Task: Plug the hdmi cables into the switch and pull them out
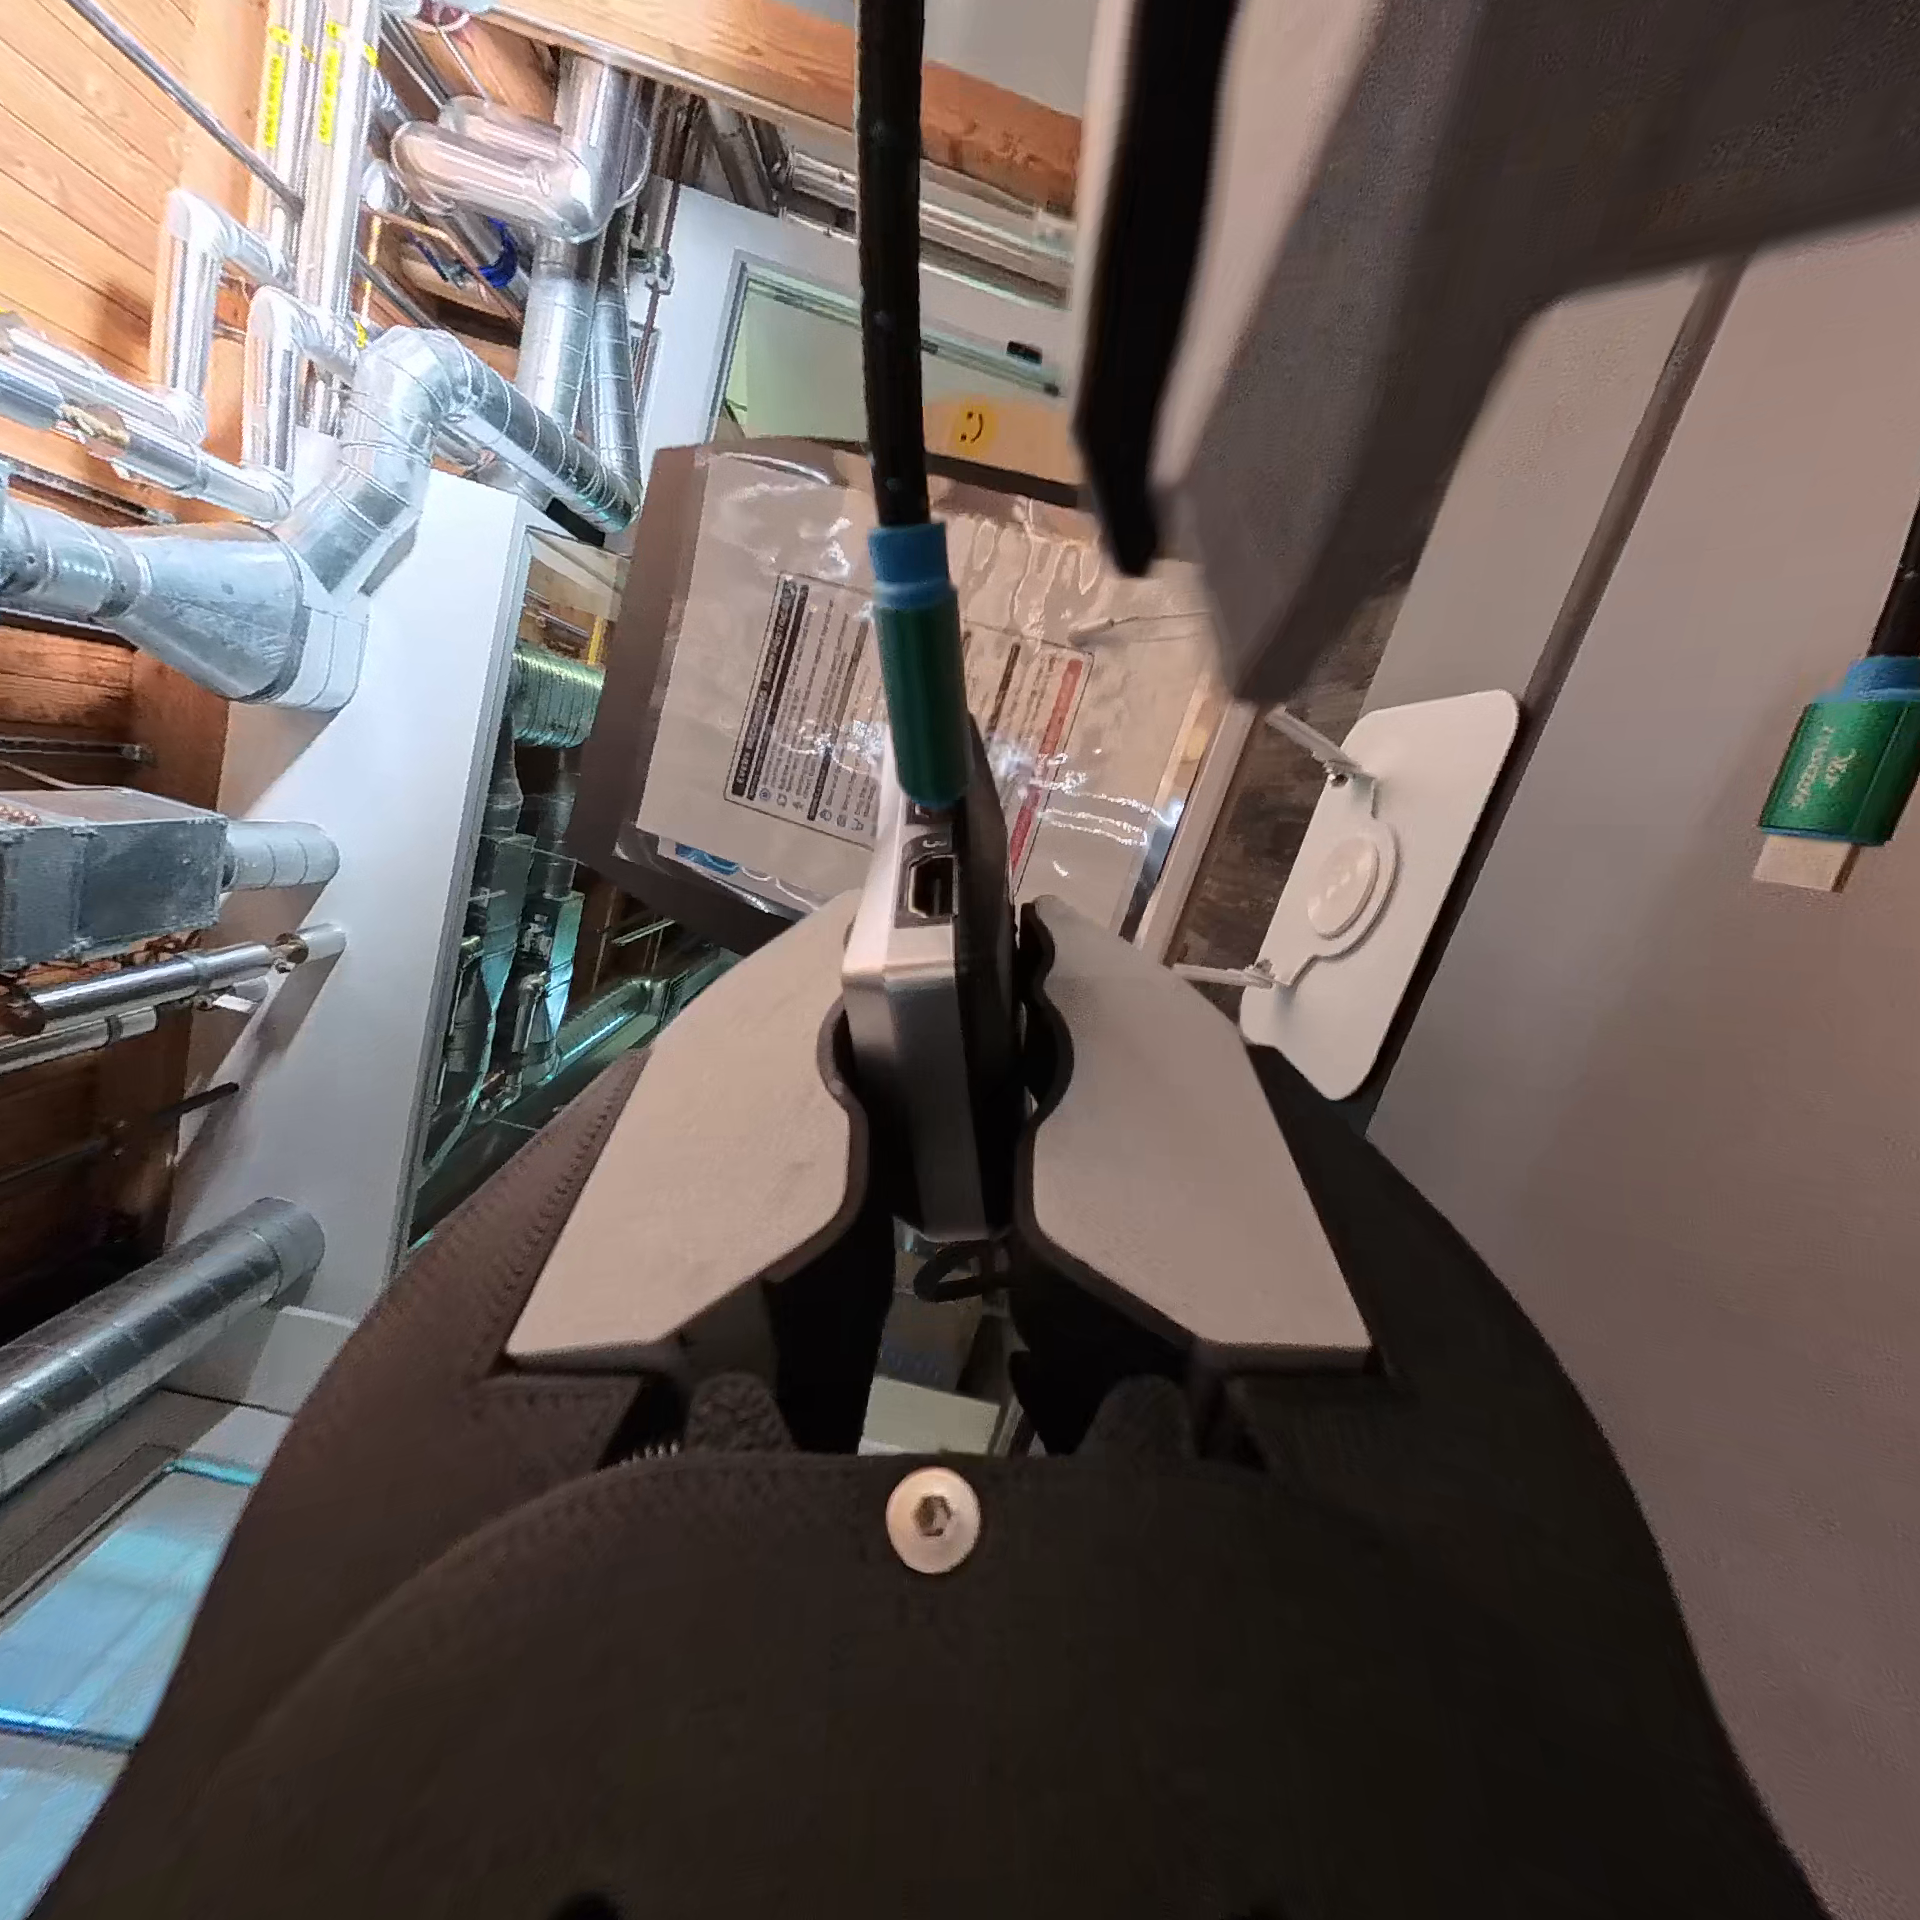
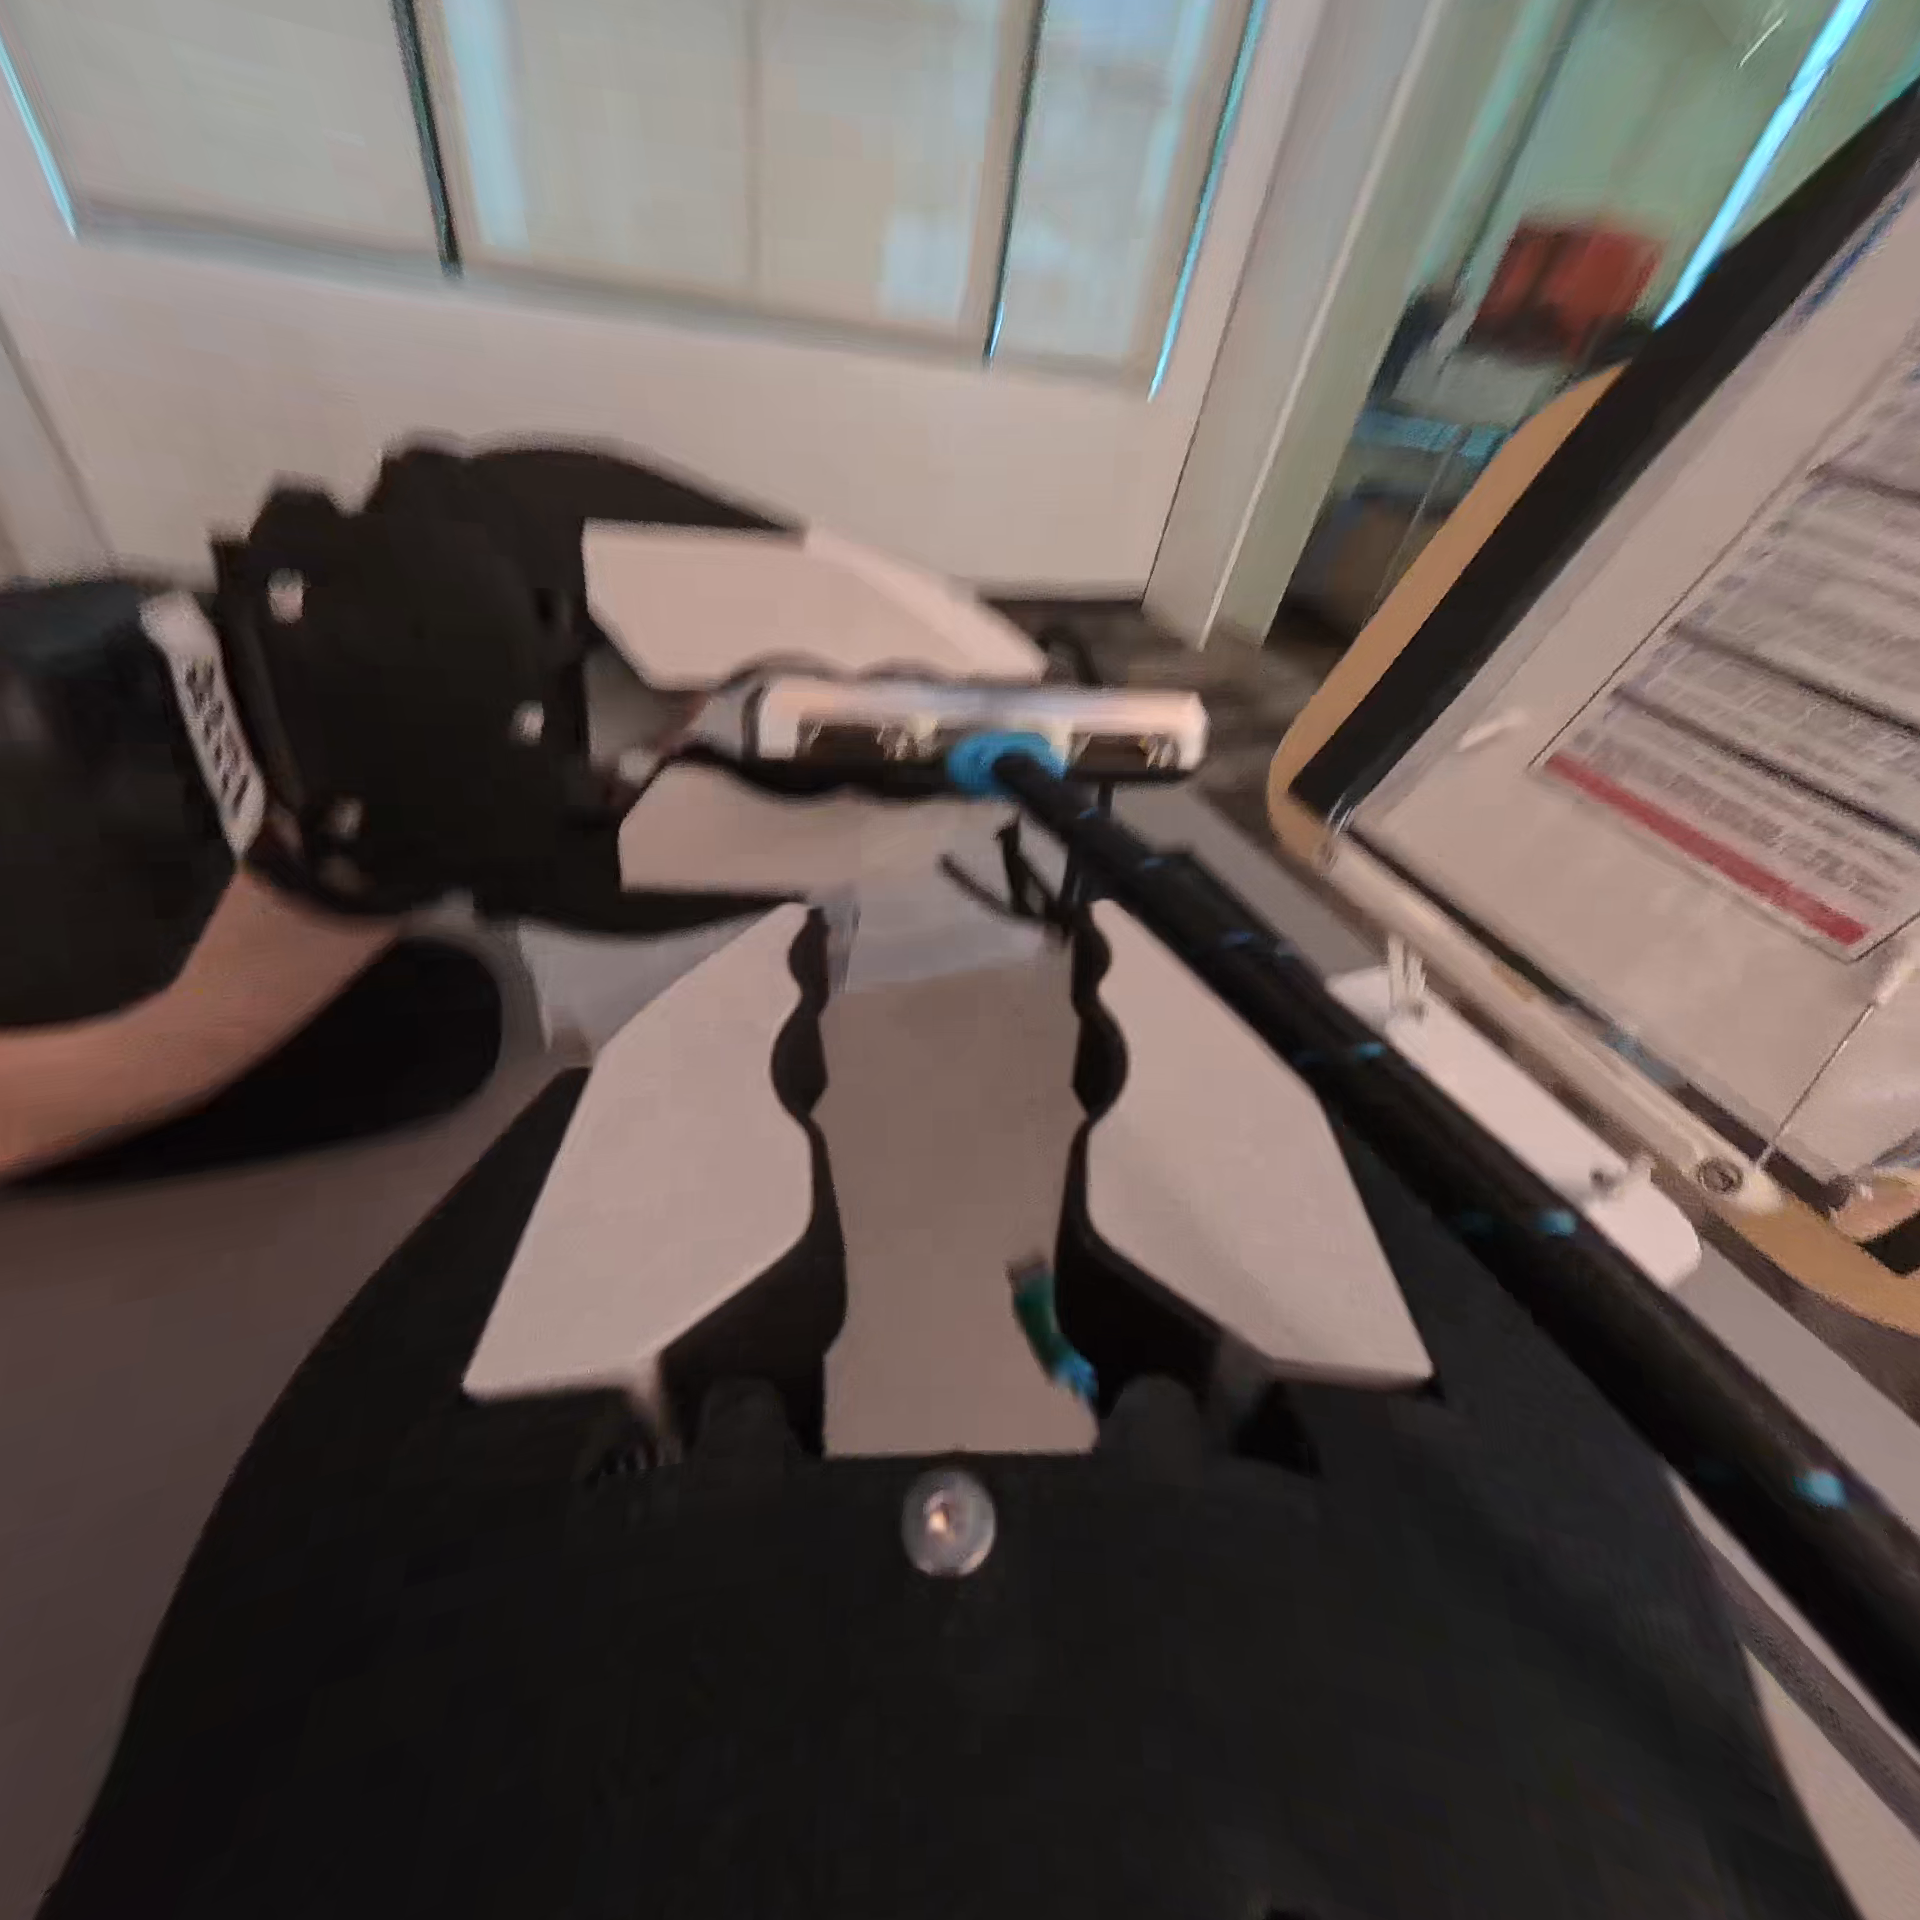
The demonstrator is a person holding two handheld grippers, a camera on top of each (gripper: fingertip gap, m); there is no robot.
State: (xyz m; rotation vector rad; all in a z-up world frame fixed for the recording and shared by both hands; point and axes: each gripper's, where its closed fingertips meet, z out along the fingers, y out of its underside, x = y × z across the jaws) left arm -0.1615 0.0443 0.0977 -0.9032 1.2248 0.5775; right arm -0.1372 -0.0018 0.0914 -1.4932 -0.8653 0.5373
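**Switch braced edge-on, one cable seated**

The left gripper [image 1: 940,997] clamps the silver switch [image 1: 914,1039] between its fingers, port edge facing outward, so the ports stay reachable. One green-shelled plug [image 1: 916,717] sits in a port just beyond the fingertips, its black braided cable [image 1: 891,260] running away; an empty port [image 1: 928,896] shows nearer the fingers. A second green plug [image 1: 1844,774] lies loose, off to this gripper's right. The right gripper [image 2: 948,920] stands parted and empty (likely free for the next pull), short of the switch.
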